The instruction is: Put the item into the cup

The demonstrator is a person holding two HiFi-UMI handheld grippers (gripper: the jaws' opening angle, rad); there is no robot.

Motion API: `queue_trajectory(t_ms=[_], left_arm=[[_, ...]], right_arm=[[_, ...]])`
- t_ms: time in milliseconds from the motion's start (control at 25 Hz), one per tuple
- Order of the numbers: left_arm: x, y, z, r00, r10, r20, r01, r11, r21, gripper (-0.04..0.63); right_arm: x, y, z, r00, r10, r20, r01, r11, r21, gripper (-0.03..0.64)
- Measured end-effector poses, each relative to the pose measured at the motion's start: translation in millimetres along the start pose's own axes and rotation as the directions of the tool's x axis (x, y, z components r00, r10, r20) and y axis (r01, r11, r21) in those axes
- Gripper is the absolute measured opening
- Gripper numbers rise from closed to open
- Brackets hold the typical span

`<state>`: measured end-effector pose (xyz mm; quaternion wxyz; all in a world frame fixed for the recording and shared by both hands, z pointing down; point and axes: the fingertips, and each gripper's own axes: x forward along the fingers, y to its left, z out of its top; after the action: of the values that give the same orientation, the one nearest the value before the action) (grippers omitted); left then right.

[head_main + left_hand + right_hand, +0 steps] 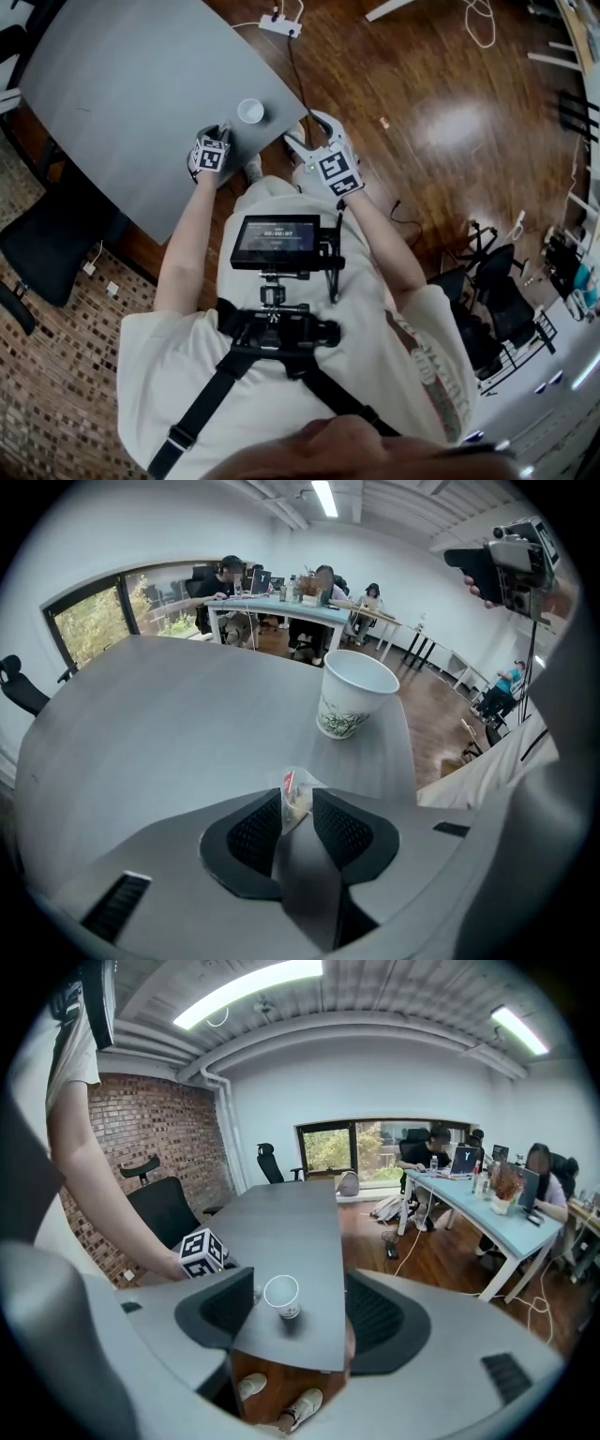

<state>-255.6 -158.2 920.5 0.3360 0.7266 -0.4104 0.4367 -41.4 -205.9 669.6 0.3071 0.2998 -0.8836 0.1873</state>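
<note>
The left gripper (222, 129) hangs low over the grey tabletop (122, 84), clenched on a small clear packet (294, 797) with a red label. Near it, to the right and farther off, a white paper cup (250, 111) stands upright. The right gripper (305, 131), past the tabletop's edge above the wooden floor (422, 84), is released and holds nothing.

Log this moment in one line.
left gripper: shut on small clear packet | paper cup: upright on table | right gripper: open, empty
</note>
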Motion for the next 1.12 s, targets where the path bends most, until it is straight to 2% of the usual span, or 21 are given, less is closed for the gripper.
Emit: queue_trajectory(t_ms=[240, 400, 600, 680, 960, 1120], left_arm=[[5.3, -1.6, -7.1, 0.999, -0.011, -0.050, 0.011, 1.000, 0.013, 0.006], [0.7, -5.6, -1.5, 0.999, -0.004, -0.040, 0.004, 1.000, 0.017, 0.002], [-21.1, -12.3, 31.2, 0.998, 0.000, 0.068, 0.000, 1.000, 0.007, 0.002], [-32.9, -19.8, 48.0, 0.993, -0.007, 0.117, 0.004, 1.000, 0.024, 0.002], [-71.8, -34.6, 99.8, 0.967, 0.011, 0.254, -0.023, 0.999, 0.045, 0.002], [-84.2, -50.6, 123.6, 0.955, -0.010, 0.296, -0.021, 0.995, 0.100, 0.002]], right_arm=[[4.9, 3.8, 1.2, 1.000, 0.004, 0.004, -0.004, 1.000, 0.003, 0.327], [5.5, 5.0, 1.5, 1.000, 0.006, 0.007, -0.006, 1.000, 0.009, 0.327], [8.6, 2.8, -3.1, 1.000, 0.009, 0.009, -0.009, 1.000, 0.013, 0.327], [10.7, 2.7, -7.0, 1.000, 0.013, 0.010, -0.013, 1.000, 0.016, 0.327], [13.2, -1.0, -7.8, 1.000, 0.006, 0.026, -0.007, 1.000, 0.022, 0.327], [14.4, -2.6, -7.1, 0.999, 0.000, 0.037, -0.001, 1.000, 0.030, 0.327]])
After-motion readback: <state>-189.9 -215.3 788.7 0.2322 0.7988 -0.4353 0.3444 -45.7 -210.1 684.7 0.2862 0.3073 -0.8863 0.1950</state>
